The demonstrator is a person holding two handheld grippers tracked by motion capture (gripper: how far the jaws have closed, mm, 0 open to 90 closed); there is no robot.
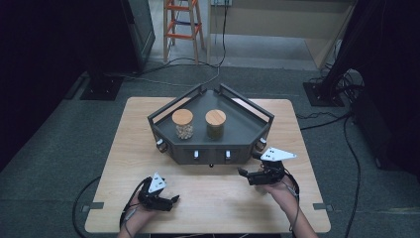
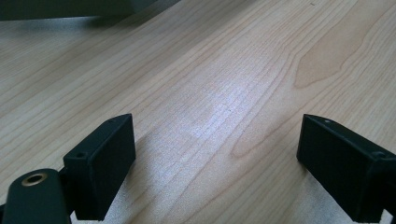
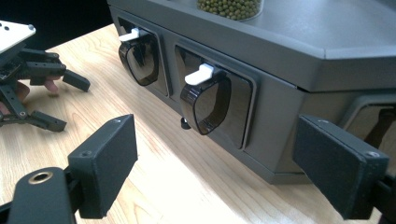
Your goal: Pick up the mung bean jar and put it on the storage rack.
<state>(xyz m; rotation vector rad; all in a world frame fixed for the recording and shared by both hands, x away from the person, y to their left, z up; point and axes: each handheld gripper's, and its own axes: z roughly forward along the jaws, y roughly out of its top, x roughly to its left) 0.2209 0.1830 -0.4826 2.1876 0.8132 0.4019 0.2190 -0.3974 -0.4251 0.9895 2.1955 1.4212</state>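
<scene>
Fingers of the right gripper (image 3: 215,163) and the left gripper (image 2: 217,158) stand wide apart and hold nothing, both low over the pale wood-grain table (image 1: 208,198). Work appears not yet begun: the angular dark-grey dispenser rack (image 1: 247,126), just ahead of the right gripper, is untouched. Its glossy smoked-plastic spouts with white levers (image 3: 201,74) sit undisturbed, and two clear jars with round wooden lids (image 1: 183,117) stand on top.

No text, label, brand, number or sign can be read anywhere in these views.
</scene>
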